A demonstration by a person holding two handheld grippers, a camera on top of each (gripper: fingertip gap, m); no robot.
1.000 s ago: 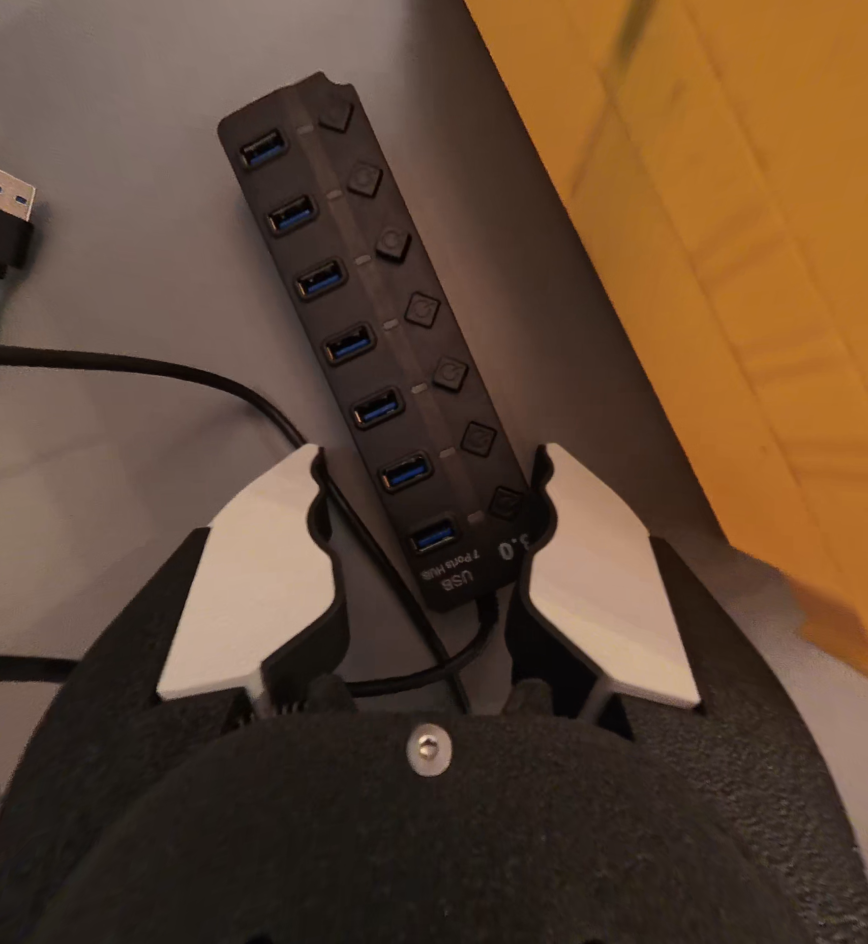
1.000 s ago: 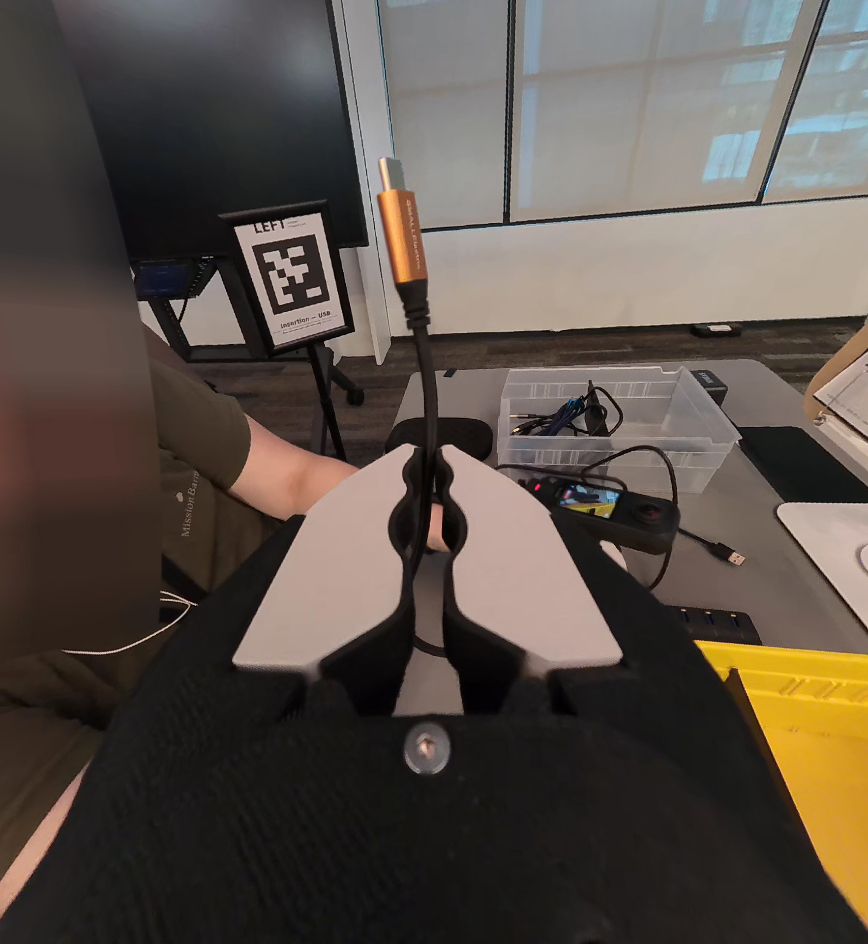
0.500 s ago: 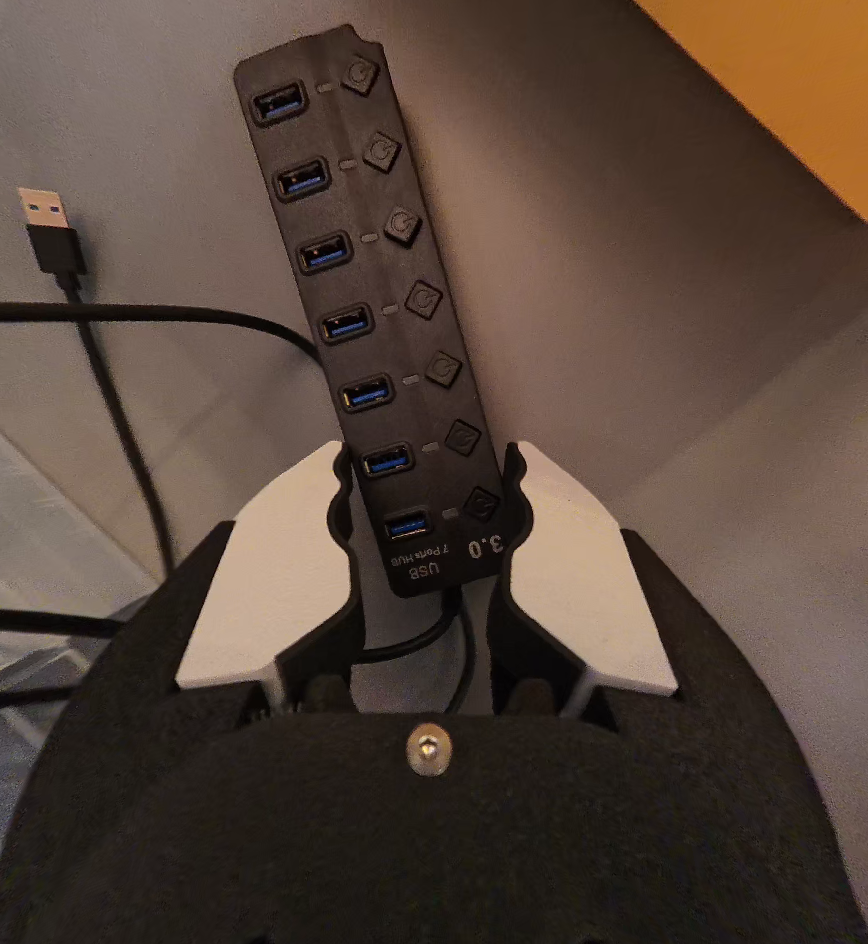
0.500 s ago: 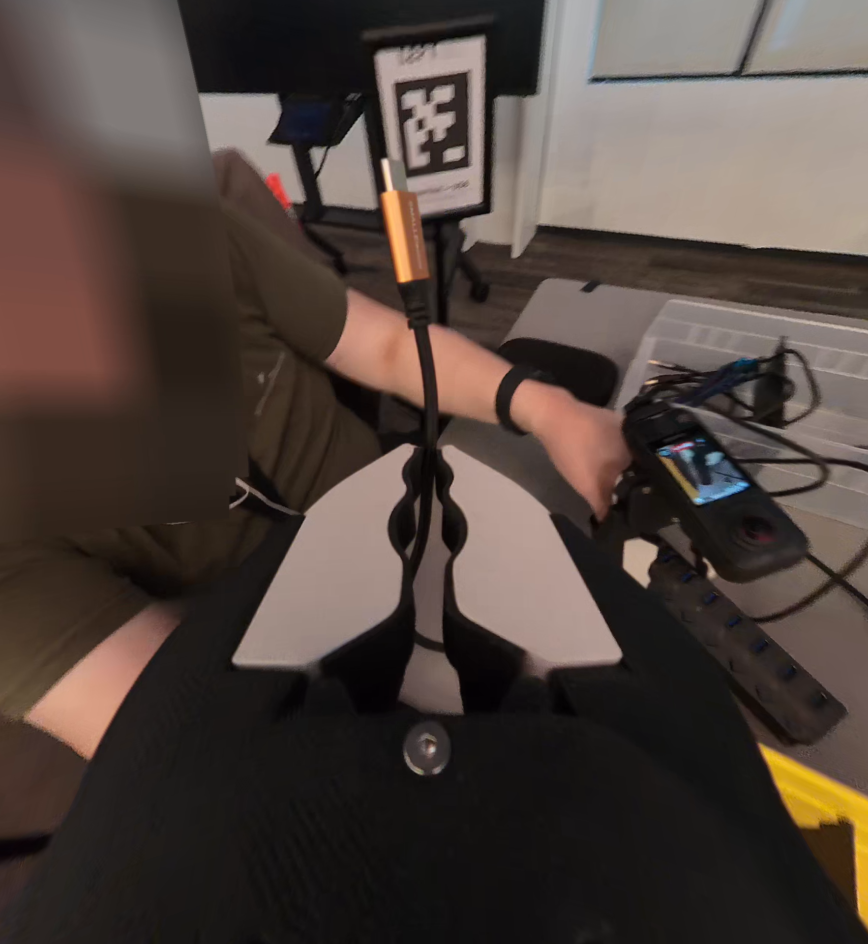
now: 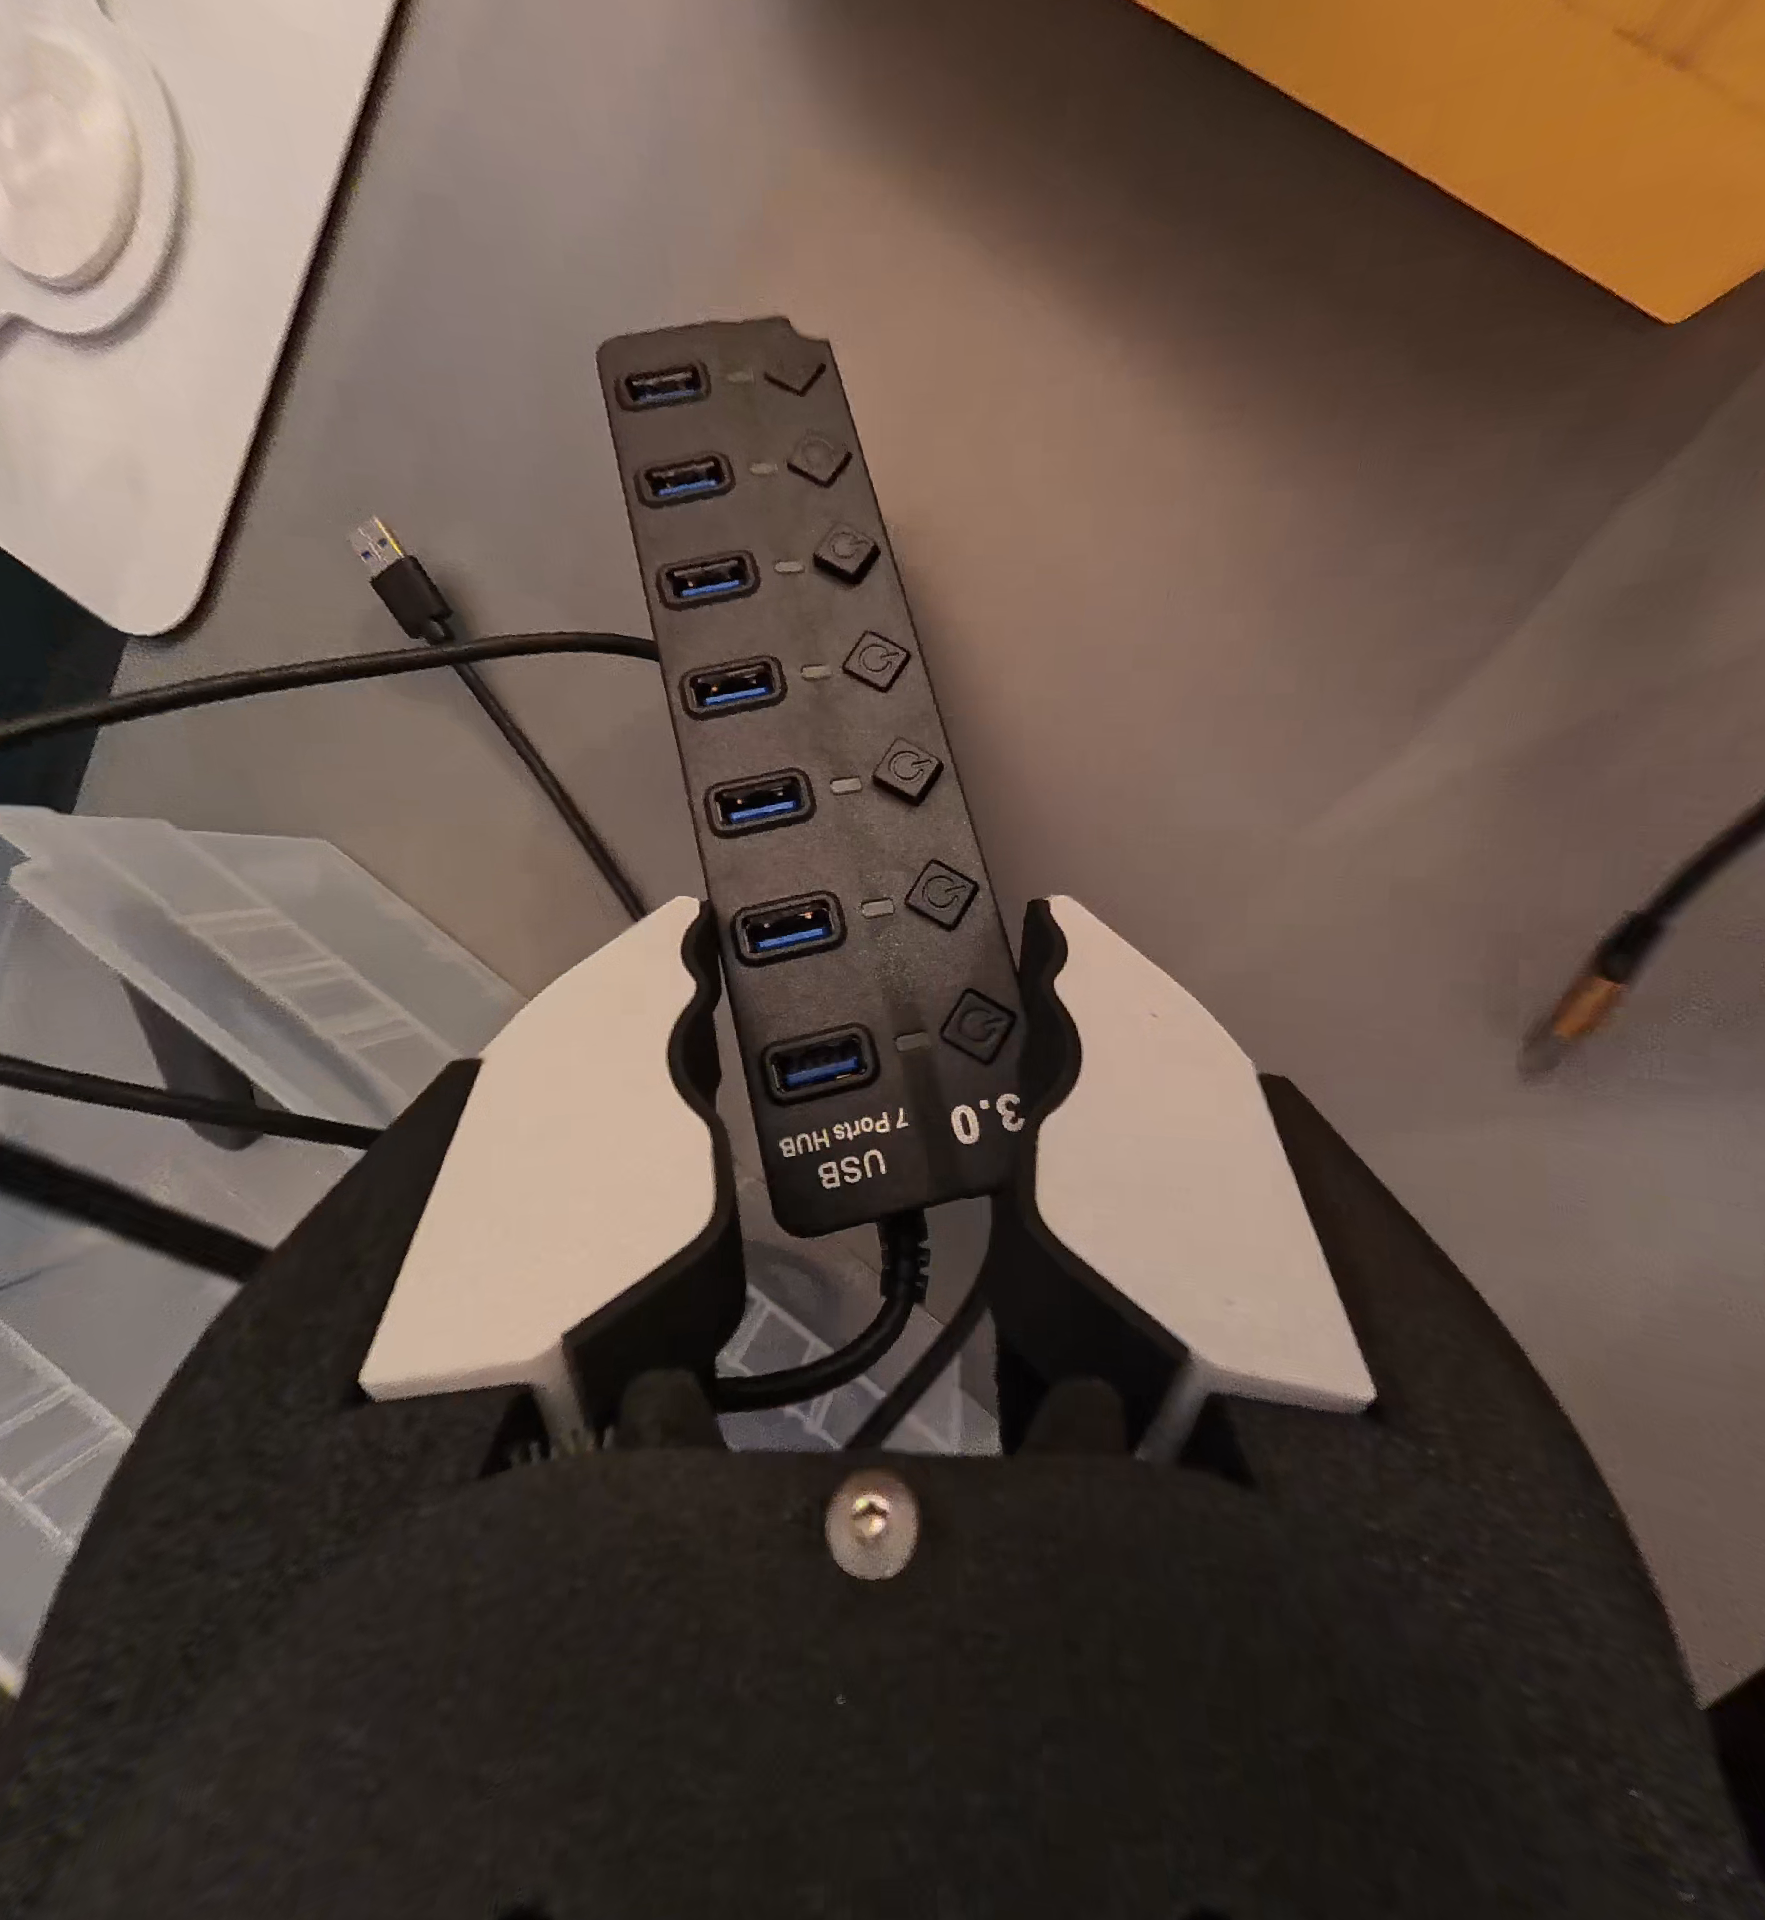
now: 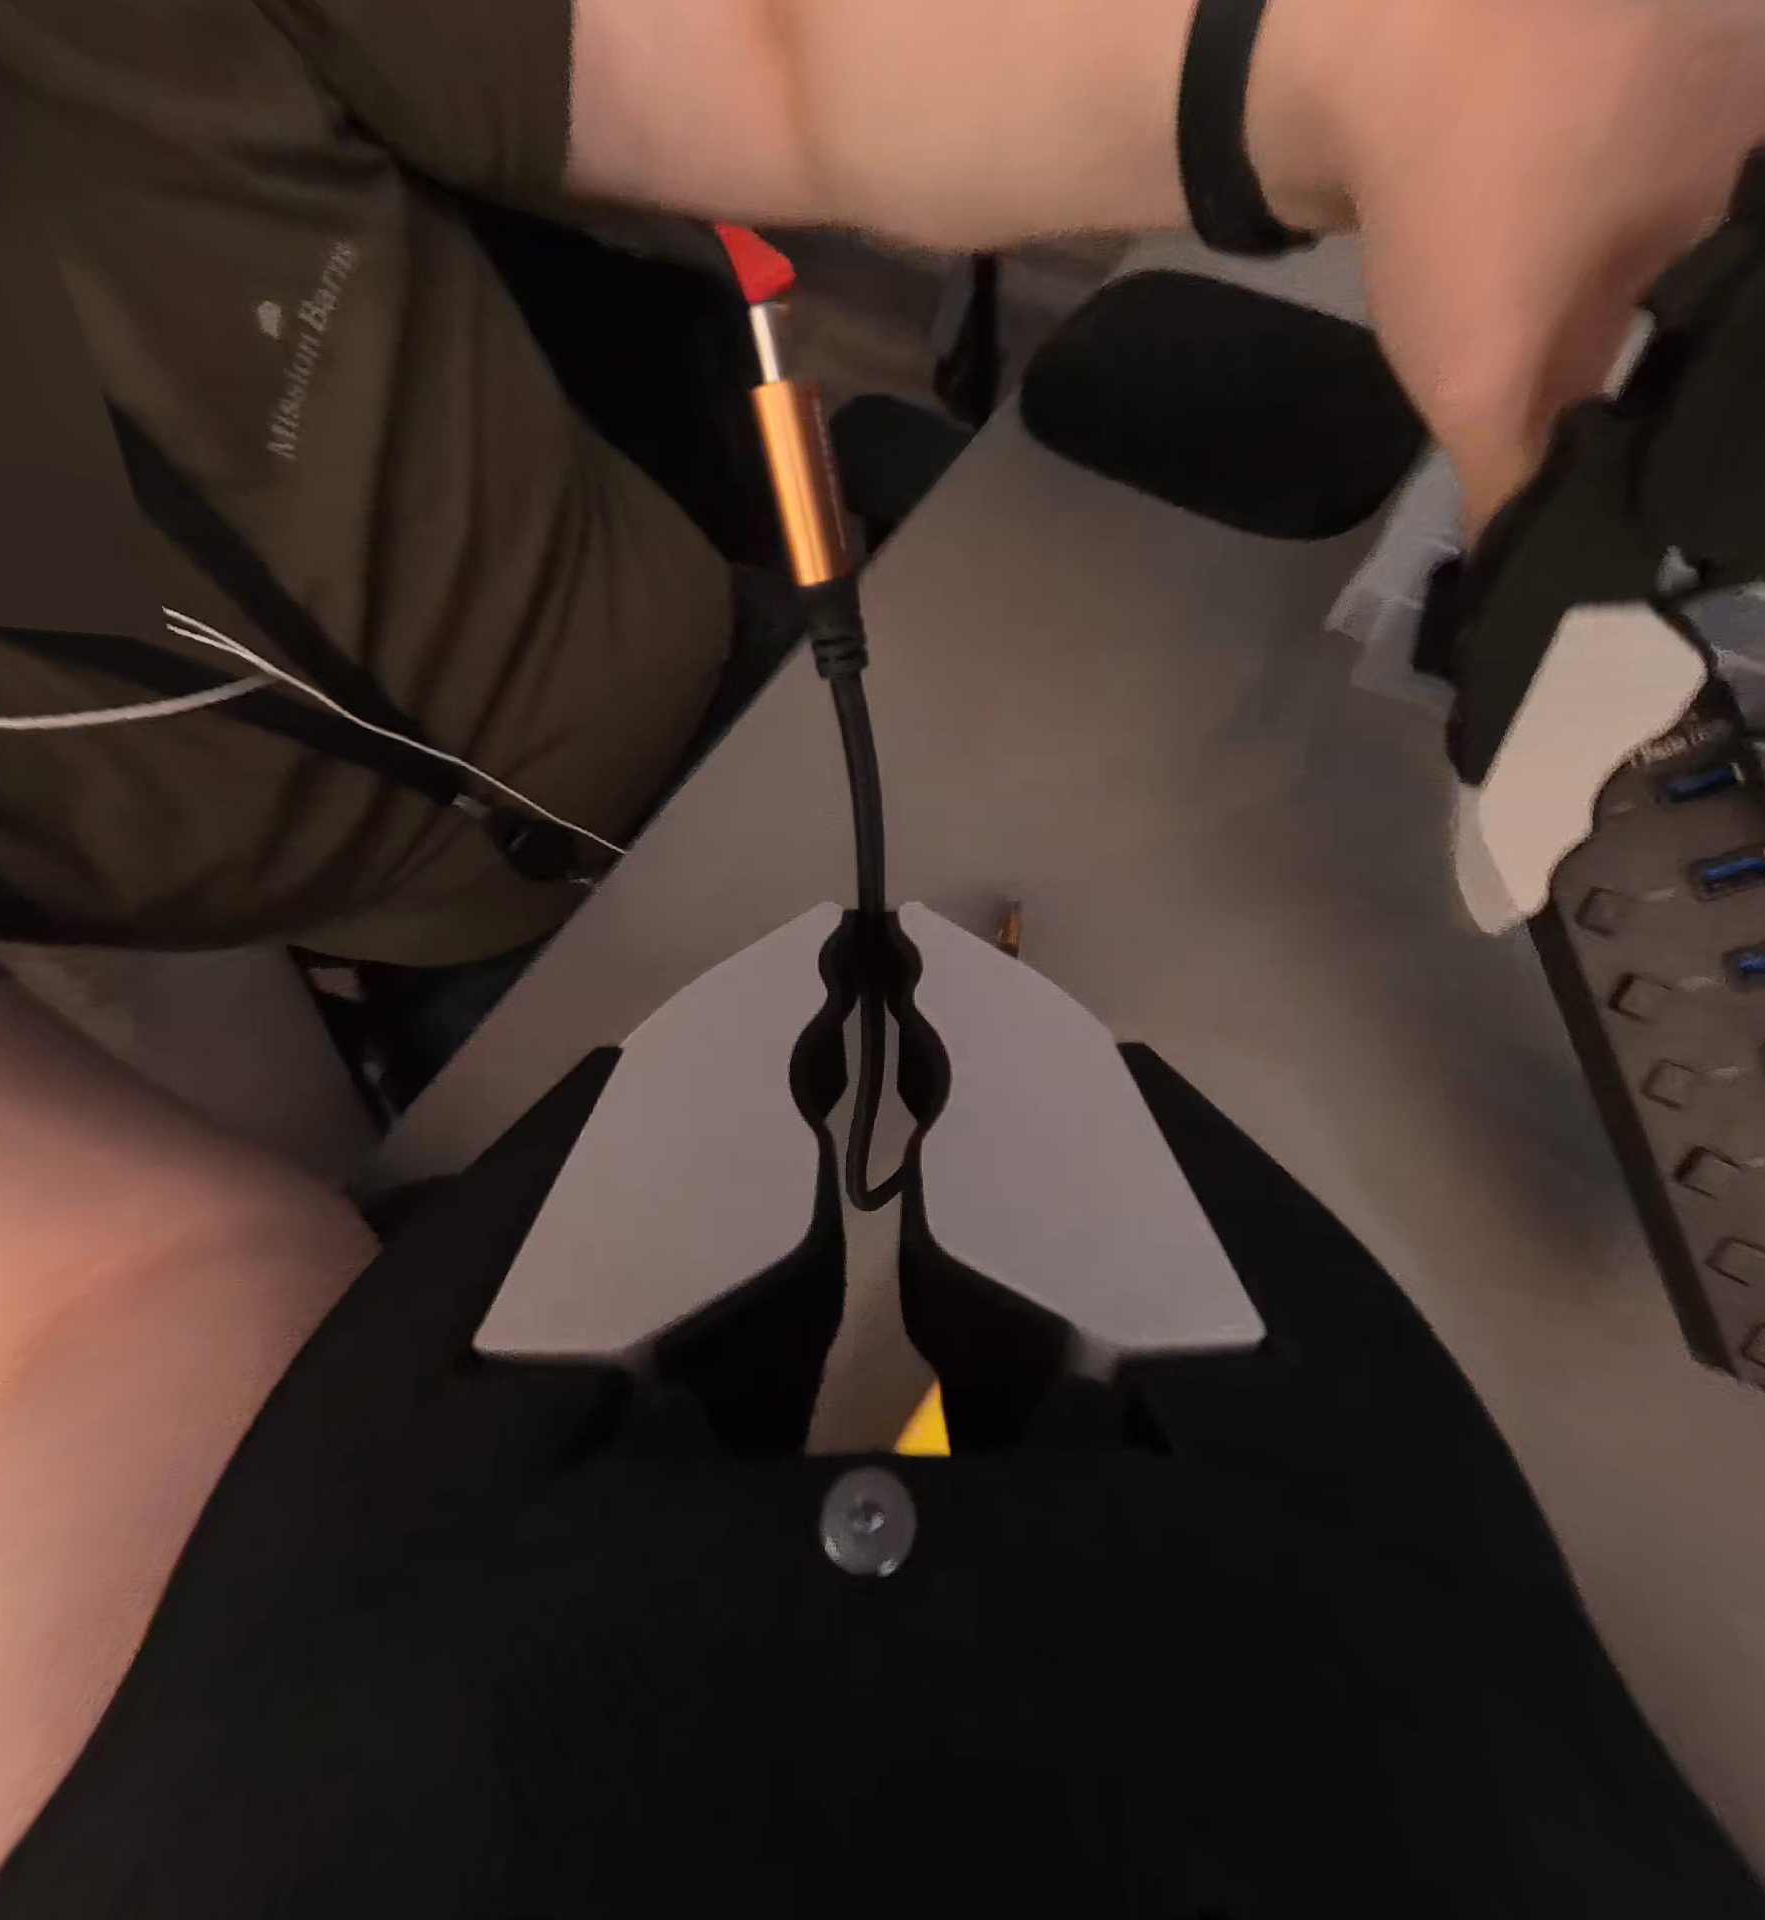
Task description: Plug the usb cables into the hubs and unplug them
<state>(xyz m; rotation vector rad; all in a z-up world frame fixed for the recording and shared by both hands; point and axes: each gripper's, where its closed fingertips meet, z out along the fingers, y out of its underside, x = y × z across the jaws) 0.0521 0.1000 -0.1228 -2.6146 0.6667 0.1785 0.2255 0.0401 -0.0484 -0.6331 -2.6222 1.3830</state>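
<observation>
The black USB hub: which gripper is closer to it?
Left. The left gripper clamps the USB hub's cable end between its fingers; the right gripper is off to its side, pinching the orange-plugged cable.

Grey table (image 5: pixel 1221 540), loose black USB cable (image 5: pixel 504 707), clear plastic bin (image 5: pixel 234 966), white tray (image 5: pixel 182 312)

USB hub (image 6: pixel 1730 1101): motion-blurred, cut off by the right edge in the right wrist view. Orange-plug cable (image 5: pixel 1584 1013): blurred, far end beyond frame. Yellow bin (image 5: pixel 1543 135): cropped at top.
</observation>
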